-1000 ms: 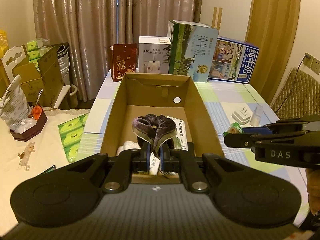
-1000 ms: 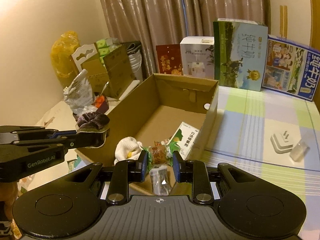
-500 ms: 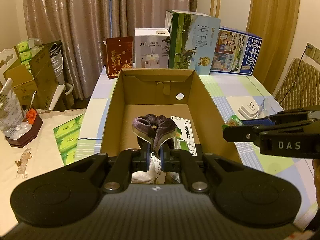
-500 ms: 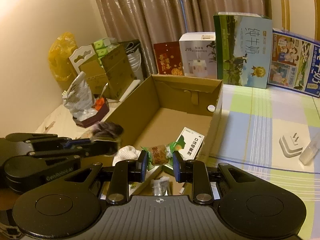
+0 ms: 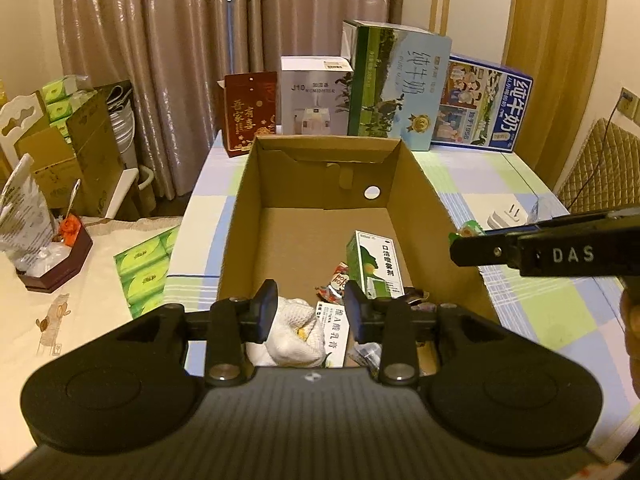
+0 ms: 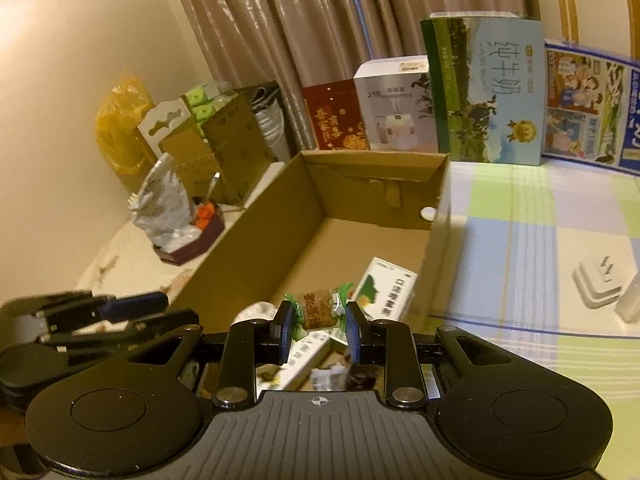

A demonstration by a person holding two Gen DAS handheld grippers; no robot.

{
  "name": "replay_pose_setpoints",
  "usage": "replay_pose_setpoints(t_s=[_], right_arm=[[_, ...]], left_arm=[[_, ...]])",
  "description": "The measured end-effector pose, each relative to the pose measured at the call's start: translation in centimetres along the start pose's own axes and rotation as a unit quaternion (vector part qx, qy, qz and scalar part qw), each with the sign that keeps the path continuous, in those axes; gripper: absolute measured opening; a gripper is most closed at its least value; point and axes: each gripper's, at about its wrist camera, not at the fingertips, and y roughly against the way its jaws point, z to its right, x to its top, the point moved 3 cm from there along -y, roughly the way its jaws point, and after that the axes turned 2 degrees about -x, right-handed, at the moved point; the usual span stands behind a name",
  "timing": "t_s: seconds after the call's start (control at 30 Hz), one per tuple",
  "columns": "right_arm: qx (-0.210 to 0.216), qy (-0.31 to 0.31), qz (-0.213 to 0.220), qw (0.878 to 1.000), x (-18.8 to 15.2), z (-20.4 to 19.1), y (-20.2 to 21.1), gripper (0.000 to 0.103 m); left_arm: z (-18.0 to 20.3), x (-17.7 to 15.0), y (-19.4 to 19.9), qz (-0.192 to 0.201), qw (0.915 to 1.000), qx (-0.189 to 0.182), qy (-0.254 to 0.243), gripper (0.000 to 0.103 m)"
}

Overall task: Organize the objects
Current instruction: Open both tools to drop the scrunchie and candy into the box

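An open cardboard box [image 5: 424, 184] stands on the checked table. My left gripper [image 5: 310, 312] is open and empty over the box's near end. Below it lie a white cloth [image 5: 296, 332], a white packet [image 5: 332, 336] and a green-white spray box [image 5: 376, 264]. The purple scrunchie is out of sight. My right gripper [image 6: 316, 328] holds a green-ended wrapped candy [image 6: 316, 312] between its fingers above the box [image 6: 248, 240]. It shows from the side in the left wrist view [image 5: 460, 246], at the box's right wall.
Milk cartons [image 5: 396, 88], a white humidifier box [image 5: 312, 96] and a red box [image 5: 250, 112] stand behind the cardboard box. A white plug adapter [image 6: 596, 284] and a clear bottle [image 6: 630, 300] lie on the table to the right. Tissue packs [image 5: 144, 268] lie left.
My left gripper opened and let go of the purple scrunchie, which dropped out of view. My right gripper moved with the candy over the box.
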Motion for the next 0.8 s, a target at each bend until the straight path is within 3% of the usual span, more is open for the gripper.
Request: replay_pose_setpoints(t_s=[0.03, 0.13, 0.33, 0.5, 0.7, 0.8], right_arm=[[0.002, -0.004, 0.001, 1.000, 0.1, 0.0, 0.1, 0.028], [0.004, -0.012, 0.014, 1.000, 0.3, 0.3, 0.5, 0.055], [-0.004, -0.016, 0.028, 0.999, 0.3, 0.6, 2.5, 0.055], [-0.009, -0.028, 0.040, 0.999, -0.5, 1.2, 5.3, 0.058], [-0.014, -0.049, 0.044, 0.998, -3.0, 1.8, 8.9, 0.070], [-0.022, -0.050, 0.046, 0.997, -4.5, 2.1, 10.5, 0.076]], left_arm=[[-0.1, -0.1, 0.2, 0.001, 1.0000, 0.001, 0.003, 0.033], [-0.4, -0.3, 0.7, 0.004, 0.9999, 0.004, 0.008, 0.042], [-0.4, -1.0, 1.9, 0.009, 0.9998, 0.014, 0.014, 0.057], [0.0, -1.5, 3.0, 0.013, 0.9995, 0.017, 0.022, 0.062], [1.4, -2.3, 5.1, 0.020, 0.9991, 0.018, 0.033, 0.081], [2.3, -2.8, 6.2, 0.021, 0.9989, 0.017, 0.038, 0.085]])
